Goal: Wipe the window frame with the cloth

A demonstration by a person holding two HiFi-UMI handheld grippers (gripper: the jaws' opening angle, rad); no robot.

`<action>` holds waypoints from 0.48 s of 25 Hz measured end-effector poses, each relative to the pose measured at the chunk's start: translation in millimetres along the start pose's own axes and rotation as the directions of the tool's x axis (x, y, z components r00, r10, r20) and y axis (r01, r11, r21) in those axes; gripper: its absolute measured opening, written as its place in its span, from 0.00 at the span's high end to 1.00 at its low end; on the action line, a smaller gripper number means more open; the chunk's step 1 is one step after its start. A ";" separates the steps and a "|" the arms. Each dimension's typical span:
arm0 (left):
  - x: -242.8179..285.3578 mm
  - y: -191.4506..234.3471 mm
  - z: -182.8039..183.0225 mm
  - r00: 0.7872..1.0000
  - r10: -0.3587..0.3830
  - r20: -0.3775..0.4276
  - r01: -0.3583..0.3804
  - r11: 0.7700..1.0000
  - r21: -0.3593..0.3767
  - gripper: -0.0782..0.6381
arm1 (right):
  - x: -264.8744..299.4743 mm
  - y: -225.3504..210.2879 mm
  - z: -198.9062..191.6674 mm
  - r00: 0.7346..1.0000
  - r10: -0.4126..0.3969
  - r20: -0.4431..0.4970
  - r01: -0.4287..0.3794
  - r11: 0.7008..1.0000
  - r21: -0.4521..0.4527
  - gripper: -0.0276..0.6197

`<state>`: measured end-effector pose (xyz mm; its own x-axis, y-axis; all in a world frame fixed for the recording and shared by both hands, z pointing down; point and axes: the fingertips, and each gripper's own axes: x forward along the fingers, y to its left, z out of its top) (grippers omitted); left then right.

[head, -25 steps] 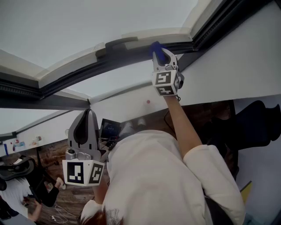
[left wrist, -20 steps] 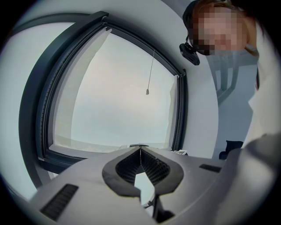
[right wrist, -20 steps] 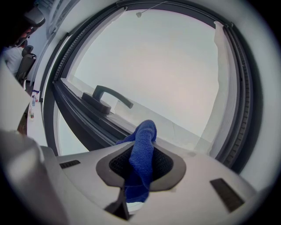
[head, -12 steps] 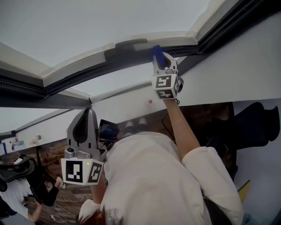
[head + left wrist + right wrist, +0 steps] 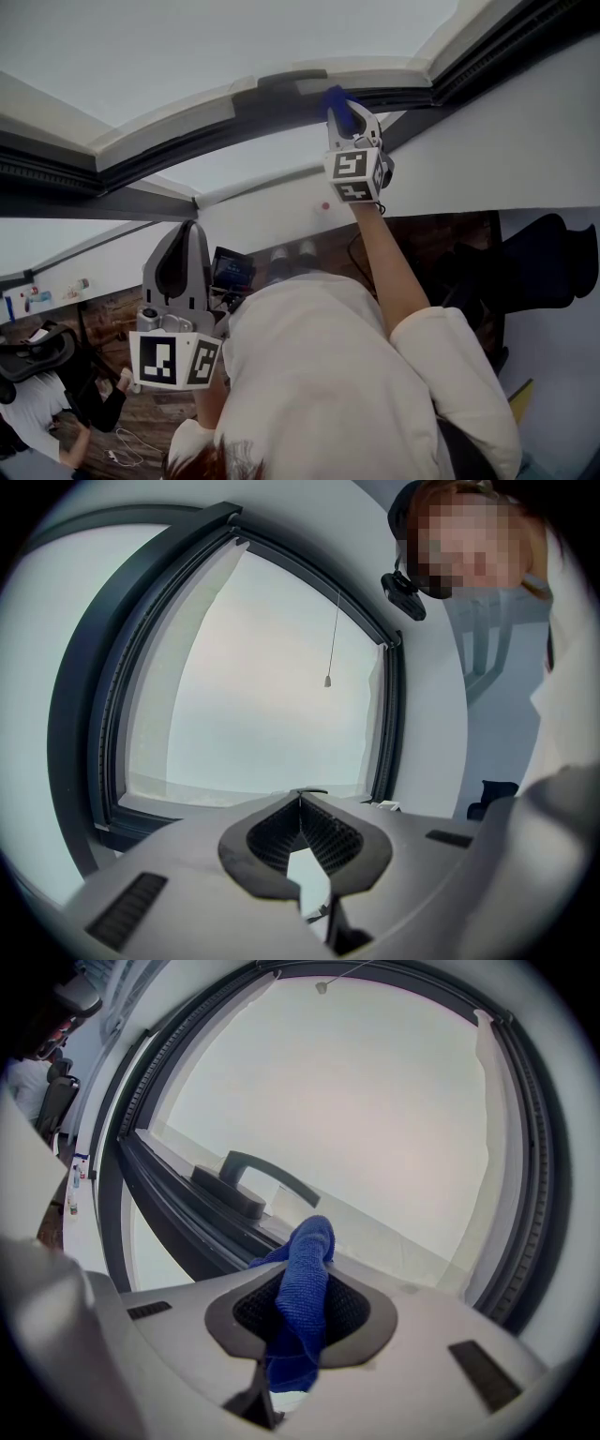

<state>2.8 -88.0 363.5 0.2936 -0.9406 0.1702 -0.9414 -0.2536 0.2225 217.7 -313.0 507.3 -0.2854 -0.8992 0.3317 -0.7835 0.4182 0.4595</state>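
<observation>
Cloth [image 5: 302,1283] is clamped in right gripper [image 5: 341,116], tuft protruding to reach window frame [image 5: 178,150]; left gripper [image 5: 186,246] is held low, jaws together, empty.

Pale daylight came through the glass [image 5: 375,1101] beyond the right gripper [image 5: 307,1279] and left gripper [image 5: 300,799], blown out white. Both gripper views curved into black corners. The room [image 5: 103,314] below the left gripper was dim.

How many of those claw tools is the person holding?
2. The right gripper, at the window frame, grips the blue cloth; the left gripper sits lower, shut, empty.
</observation>
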 end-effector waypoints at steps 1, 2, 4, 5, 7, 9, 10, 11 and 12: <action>-1.3 1.1 -0.6 1.000 0.001 -0.003 -0.001 1.000 -0.001 0.88 | -0.3 1.8 0.7 1.000 0.001 -0.001 -0.001 1.000 -0.001 0.85; -2.3 2.4 -0.8 1.000 0.001 -0.004 -0.001 1.000 -0.002 0.88 | -0.4 3.4 1.4 1.000 0.003 -0.001 -0.003 1.000 -0.003 0.85; -3.8 4.7 -0.5 1.000 0.001 -0.002 -0.001 1.000 -0.002 0.88 | -0.1 6.1 3.1 1.000 0.005 -0.001 -0.005 1.000 -0.005 0.85; -4.6 5.7 -0.5 1.000 0.000 -0.001 0.000 1.000 -0.003 0.88 | 0.1 7.5 3.9 1.000 0.006 -0.001 -0.006 1.000 -0.005 0.85; -6.3 7.2 -1.0 1.000 -0.002 0.000 0.002 1.000 -0.004 0.88 | 0.1 10.7 5.9 1.000 0.007 0.000 -0.007 1.000 -0.007 0.85; -8.3 8.2 -1.5 1.000 -0.004 0.000 0.004 1.000 -0.006 0.88 | -0.1 14.5 7.7 1.000 0.010 0.001 -0.010 1.000 -0.009 0.85; -9.3 8.9 -1.7 1.000 -0.005 0.000 0.005 1.000 -0.007 0.88 | -0.1 16.3 8.5 1.000 0.011 0.001 -0.011 1.000 -0.010 0.85; -10.2 9.8 -1.8 1.000 -0.005 0.000 0.005 1.000 -0.007 0.88 | 0.0 18.0 9.2 1.000 0.012 0.001 -0.012 1.000 -0.011 0.85; -11.1 10.9 -1.7 1.000 -0.004 0.000 0.004 1.000 -0.008 0.88 | 0.1 19.7 9.8 1.000 0.013 0.001 -0.013 1.000 -0.011 0.85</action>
<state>-10.4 -79.8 365.7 0.2976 -0.9396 0.1693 -0.9388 -0.2558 0.2308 196.8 -306.1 508.3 -0.2958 -0.8939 0.3370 -0.7736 0.4311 0.4644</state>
